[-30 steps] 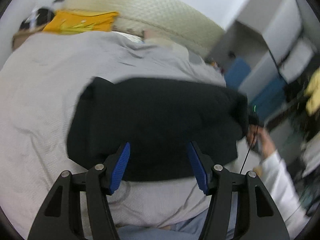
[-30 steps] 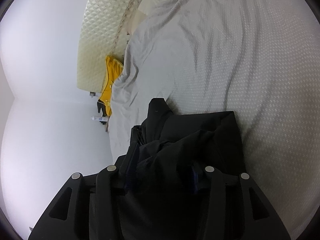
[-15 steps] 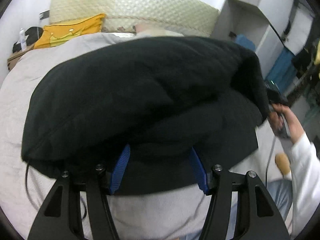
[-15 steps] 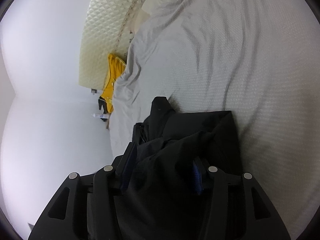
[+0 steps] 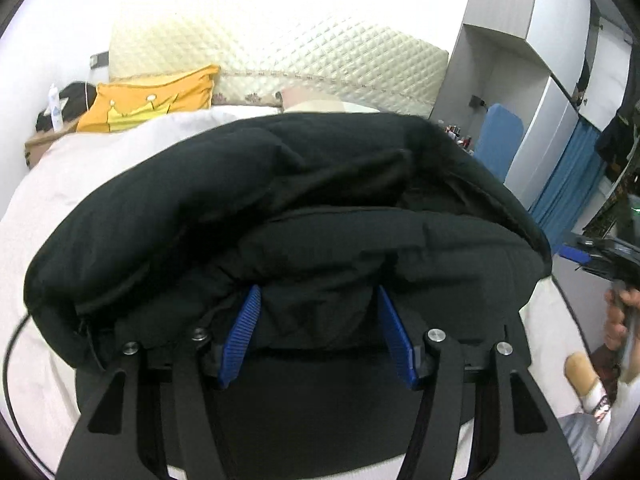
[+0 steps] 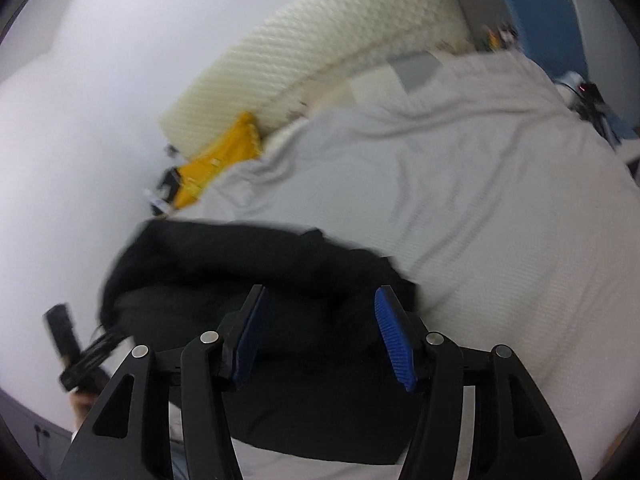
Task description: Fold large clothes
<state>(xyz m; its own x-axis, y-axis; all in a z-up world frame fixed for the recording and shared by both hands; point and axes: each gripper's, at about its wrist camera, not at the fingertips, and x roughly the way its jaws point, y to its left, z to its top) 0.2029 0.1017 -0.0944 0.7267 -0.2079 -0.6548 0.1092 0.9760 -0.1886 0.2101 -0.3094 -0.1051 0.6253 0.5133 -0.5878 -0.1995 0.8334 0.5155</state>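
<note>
A bulky black jacket (image 5: 280, 200) lies on the pale grey bed sheet (image 5: 80, 168), its upper layer folded over towards me. In the left wrist view the cloth bulges over and between the blue pads (image 5: 244, 332) of my left gripper (image 5: 317, 292), whose jaws stand apart and do not pinch it. In the right wrist view, my right gripper (image 6: 320, 290) hovers above the jacket (image 6: 224, 256). Its jaws are opening, its pads are bare, and the cloth lies below them. The picture is blurred.
A yellow cushion (image 5: 152, 100) leans on the quilted cream headboard (image 5: 300, 52) at the far end of the bed. A white wardrobe (image 5: 540, 80) and a blue curtain (image 5: 568, 184) stand to the right. A hand (image 5: 616, 316) holds the other tool at the right edge.
The jacket's upper layer came over towards my left gripper and now covers its fingertips. My right gripper let go of the cloth, rose and rolled upright.
</note>
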